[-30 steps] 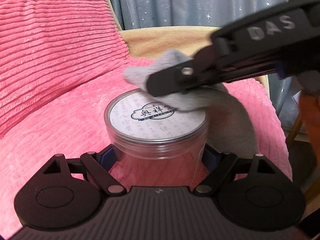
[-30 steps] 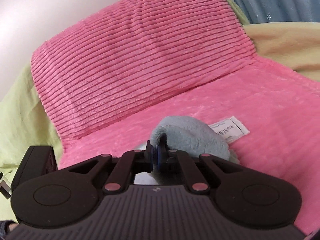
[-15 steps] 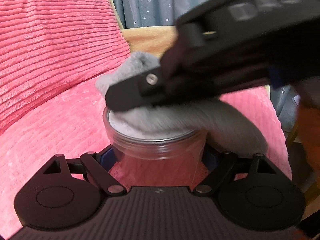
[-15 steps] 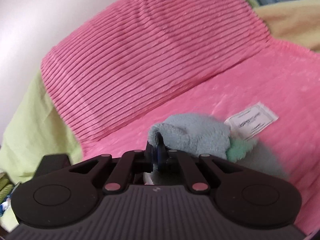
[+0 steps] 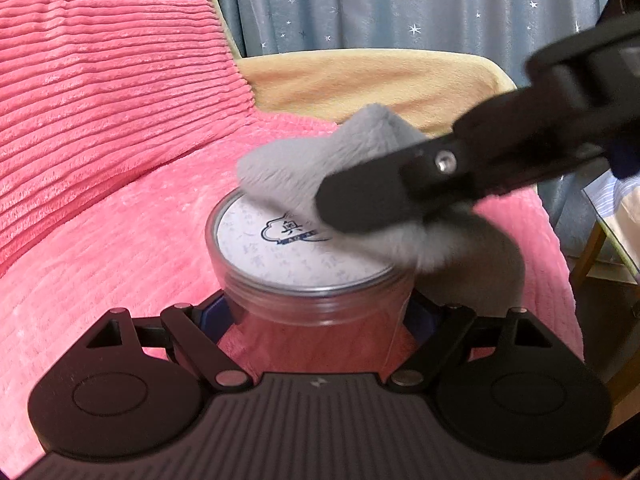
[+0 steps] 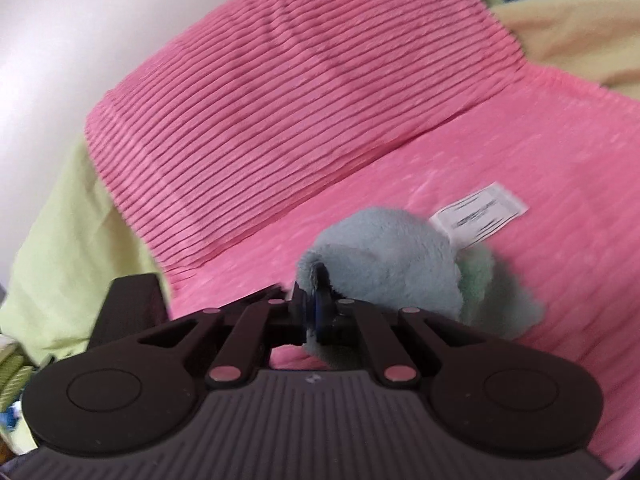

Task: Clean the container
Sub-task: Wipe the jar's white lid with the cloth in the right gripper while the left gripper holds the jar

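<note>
- Under and beyond both sets of fingers: pink plush blanket, with a ribbed pink cushion rising off the left fingers' far-left side; same cushion fills the background ahead of the right fingers.
- Past the cushion, ahead of the left fingers: yellow-tan cover, then a blue star-print curtain.
- Left gripper: fingers spread wide around the container, blue pads pressed to its clear wall on both sides, clamping it upright.
- Container sits between the left fingers, round lid with a white printed label facing up.
- Right gripper comes in from the right side of the left-wrist view, tip over the lid's far-right part, blurred.
- Right gripper fingers pressed together, pinching the grey cloth; in its own view the pads are nearly touching with cloth bunched just ahead of them.
- Cloth lies on the lid's far and right edge, draping off the right side past the rim; near-left part of the label uncovered.
- White tag sticks out of the cloth, just beyond the right fingers, to their right.
- Greenish patch of cloth under the tag.
</note>
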Available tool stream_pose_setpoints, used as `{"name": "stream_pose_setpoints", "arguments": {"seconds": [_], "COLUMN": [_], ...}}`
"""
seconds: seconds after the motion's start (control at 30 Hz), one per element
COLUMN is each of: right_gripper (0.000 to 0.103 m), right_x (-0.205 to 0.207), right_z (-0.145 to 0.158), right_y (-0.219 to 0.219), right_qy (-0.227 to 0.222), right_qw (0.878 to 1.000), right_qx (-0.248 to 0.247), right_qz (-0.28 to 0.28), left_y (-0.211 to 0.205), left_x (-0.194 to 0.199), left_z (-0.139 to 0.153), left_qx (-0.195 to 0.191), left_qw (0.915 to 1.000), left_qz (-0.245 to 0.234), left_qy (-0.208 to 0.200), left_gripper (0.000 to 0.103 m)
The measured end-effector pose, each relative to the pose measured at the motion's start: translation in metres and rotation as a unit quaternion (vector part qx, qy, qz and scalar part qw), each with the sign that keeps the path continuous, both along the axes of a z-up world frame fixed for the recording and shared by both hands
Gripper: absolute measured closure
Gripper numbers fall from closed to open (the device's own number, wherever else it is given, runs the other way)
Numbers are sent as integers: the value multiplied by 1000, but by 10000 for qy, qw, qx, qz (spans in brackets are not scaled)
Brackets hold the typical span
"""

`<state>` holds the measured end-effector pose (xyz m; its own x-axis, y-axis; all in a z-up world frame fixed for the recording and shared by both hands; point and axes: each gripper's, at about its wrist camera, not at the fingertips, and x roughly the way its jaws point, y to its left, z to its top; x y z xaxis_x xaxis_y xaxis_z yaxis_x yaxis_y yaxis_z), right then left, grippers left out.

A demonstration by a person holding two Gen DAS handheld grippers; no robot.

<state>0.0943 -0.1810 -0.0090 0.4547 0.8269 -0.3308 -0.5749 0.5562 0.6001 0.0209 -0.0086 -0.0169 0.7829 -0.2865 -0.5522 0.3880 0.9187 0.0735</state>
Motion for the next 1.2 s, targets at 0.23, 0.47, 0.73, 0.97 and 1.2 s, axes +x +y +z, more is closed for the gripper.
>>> {"name": "stream_pose_setpoints", "arguments": {"seconds": [0.23,0.47,0.73,0.97,1.2], "right_gripper": [102,102,102,102,102], "right_x": [7,5,-5,15,13], "right_z": [2,4,6,1,8], "right_y": [5,2,-3,12,4], "right_qy": [-185,-282,-140,-179,-404], "right_qw": [9991,9977,9990,9984,9945], "right_qx": [-176,-331,-278,-108,-536], "right_qz": [-328,-512,-335,-517,-805], "left_y": [6,6,6,5,7], "left_x": [11,10,18,18,20], "left_z": [-2,-1,2,2,2], "left_qx": [-33,-43,-32,-41,-43], "left_qw": [10000,10000,10000,10000,10000], "left_qz": [30,-8,-6,20,-16], "left_qy": [20,48,59,56,77], "left_gripper": [18,18,18,18,18]}}
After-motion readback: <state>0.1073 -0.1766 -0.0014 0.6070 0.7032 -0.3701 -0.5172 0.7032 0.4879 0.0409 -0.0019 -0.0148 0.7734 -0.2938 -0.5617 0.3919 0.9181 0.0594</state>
